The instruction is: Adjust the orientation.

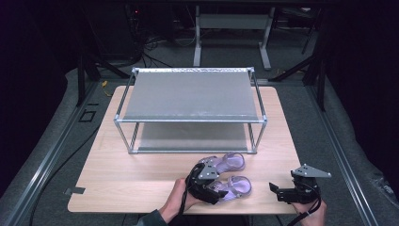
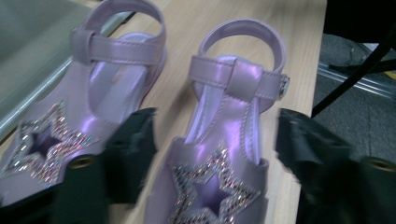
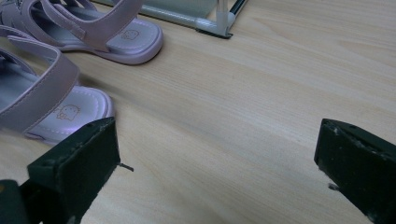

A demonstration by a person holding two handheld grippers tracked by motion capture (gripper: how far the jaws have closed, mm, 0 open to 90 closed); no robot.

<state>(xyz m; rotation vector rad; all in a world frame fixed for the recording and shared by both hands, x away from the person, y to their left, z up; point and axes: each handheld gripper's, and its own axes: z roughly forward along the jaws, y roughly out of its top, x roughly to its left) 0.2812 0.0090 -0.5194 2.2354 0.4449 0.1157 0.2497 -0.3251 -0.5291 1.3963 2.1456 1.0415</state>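
We see the left tool, jaws apart, straddling the near lilac sandal on the worktop; the right tool rests spread wide.

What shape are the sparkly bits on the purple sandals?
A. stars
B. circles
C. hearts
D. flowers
A: in the left gripper view, the near sandal and the far sandal each carry a glittery star outline on the front.
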